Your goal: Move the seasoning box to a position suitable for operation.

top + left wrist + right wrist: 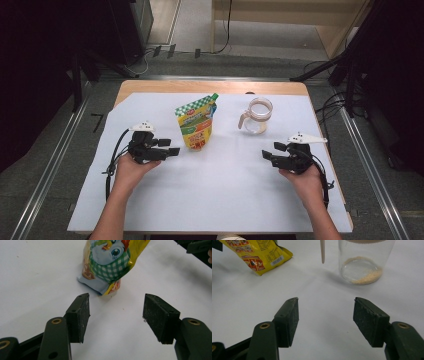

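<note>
From the high view: a yellow spouted pouch (196, 124) standing upright near the middle of the white-covered surface (220, 200), long axis close to vertical with a slight lean, green cap at the top corner tipped toward the glass jar (258, 115) set well apart to its right; presumably paired that way for pouring from one into the other. Left gripper (169, 147) resting low just beside the pouch's foot, aimed at it but apart; right gripper (270, 151) lying in front of the jar, pointing inward across the sheet, also apart from everything. From the left gripper view: fingers (79, 315) spread wide with bare sheet between them, gripping nothing; pouch (110, 262) straight ahead, standing on its gusseted base, printed cartoon face toward the camera, top out of frame. From the right gripper view: fingers (288, 318) likewise parted and empty; jar (362, 265) ahead and to the right, upright, mouth up, a thin layer of pale grains at the bottom, possibly powder, hard to tell; its handle hanging beside the wall; pouch's lower corner (259, 255) off to the upper left.
</note>
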`<state>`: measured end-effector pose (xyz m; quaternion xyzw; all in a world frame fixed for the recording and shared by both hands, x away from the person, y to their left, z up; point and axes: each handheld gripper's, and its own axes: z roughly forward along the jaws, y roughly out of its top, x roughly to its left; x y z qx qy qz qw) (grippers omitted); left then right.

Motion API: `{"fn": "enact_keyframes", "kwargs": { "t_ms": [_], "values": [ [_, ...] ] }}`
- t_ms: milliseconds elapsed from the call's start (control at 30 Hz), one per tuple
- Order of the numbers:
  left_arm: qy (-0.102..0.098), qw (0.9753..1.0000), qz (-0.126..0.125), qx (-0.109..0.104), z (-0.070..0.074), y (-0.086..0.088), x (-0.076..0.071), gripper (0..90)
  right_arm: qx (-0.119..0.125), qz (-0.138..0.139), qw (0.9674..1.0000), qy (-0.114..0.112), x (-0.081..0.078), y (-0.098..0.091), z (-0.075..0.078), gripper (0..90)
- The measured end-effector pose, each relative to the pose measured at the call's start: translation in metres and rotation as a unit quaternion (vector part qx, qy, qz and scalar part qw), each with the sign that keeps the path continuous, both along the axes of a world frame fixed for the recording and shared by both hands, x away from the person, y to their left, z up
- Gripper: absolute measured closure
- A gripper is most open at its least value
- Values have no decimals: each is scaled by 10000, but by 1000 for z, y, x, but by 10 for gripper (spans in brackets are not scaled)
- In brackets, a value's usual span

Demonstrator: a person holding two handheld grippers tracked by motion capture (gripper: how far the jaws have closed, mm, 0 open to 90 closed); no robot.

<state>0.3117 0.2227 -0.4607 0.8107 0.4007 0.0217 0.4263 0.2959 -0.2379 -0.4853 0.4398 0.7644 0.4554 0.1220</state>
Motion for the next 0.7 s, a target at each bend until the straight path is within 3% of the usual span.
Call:
{"fn": "enact_keyframes", "kwargs": {
  "t_ms": [333,467,700],
  "values": [
    [-14,10000,-8,-50,4,0,-1,371,32,-95,9999,-43,1,0,2,401],
    [-8,9999,-75,118,4,-2,-4,372,-29,-103,9999,-45,2,0,3,405],
    [-36,9998,-157,108,5,-6,-6,371,-156,-166,9996,-138,1,1,4,357]
  ]
}}
